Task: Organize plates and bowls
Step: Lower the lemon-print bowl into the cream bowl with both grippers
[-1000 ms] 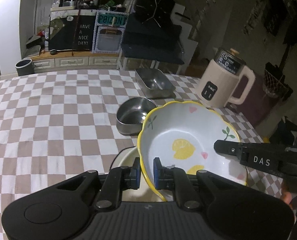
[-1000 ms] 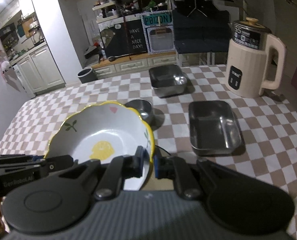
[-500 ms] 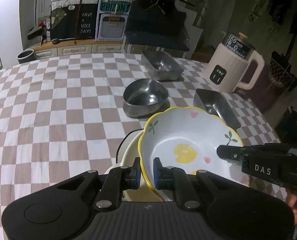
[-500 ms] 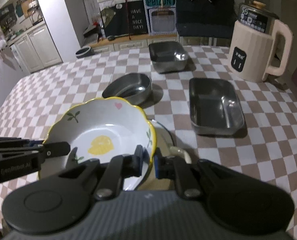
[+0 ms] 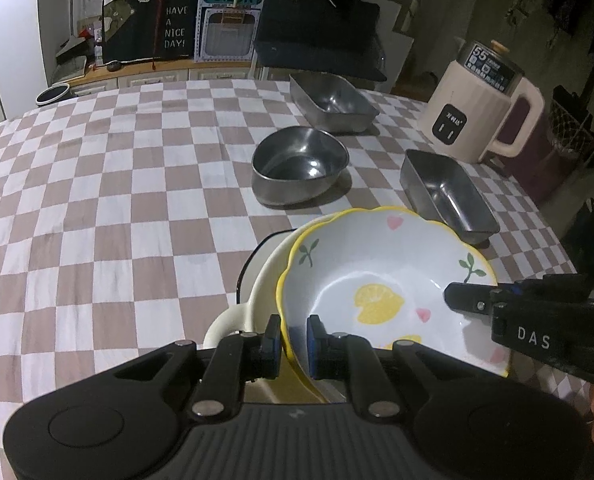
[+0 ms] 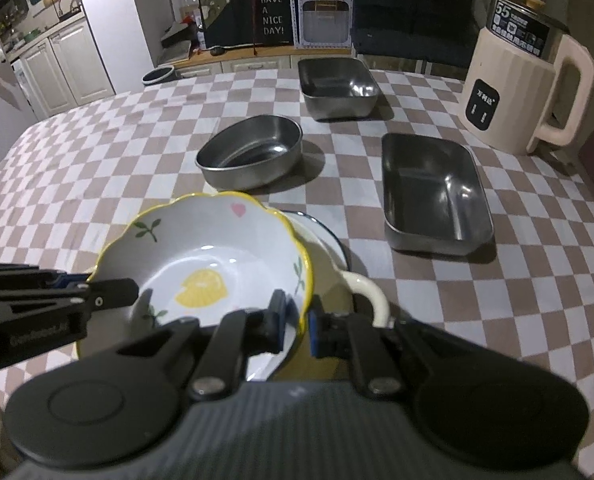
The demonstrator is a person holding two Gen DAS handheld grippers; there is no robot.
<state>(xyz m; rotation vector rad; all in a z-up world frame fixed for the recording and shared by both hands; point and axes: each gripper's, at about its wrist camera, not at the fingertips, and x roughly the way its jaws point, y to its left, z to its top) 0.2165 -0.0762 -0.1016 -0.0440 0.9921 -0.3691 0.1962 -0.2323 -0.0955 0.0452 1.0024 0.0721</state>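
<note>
My left hand-held gripper point(image 5: 291, 346) pinched the near rim of the lemon-print bowl point(image 5: 381, 292), and my right hand-held gripper point(image 6: 297, 324) pinched the rim on the opposite side. Between them the bowl sat tilted in the mouth of a cream pot point(image 5: 265, 280) with a loop handle, on the checkered bench point(image 5: 97, 200); whether it rested on the pot I could not tell. The bowl held nothing but its painted lemon, hearts and leaves. From the bowl, a round steel bowl point(image 6: 251, 152) stood empty at twelve o'clock, a steel tray point(image 6: 433, 192) empty at two o'clock, and a deeper steel tray point(image 6: 337, 86) empty beyond. A cream kettle point(image 6: 525, 76) stood at the bench's far right.
</note>
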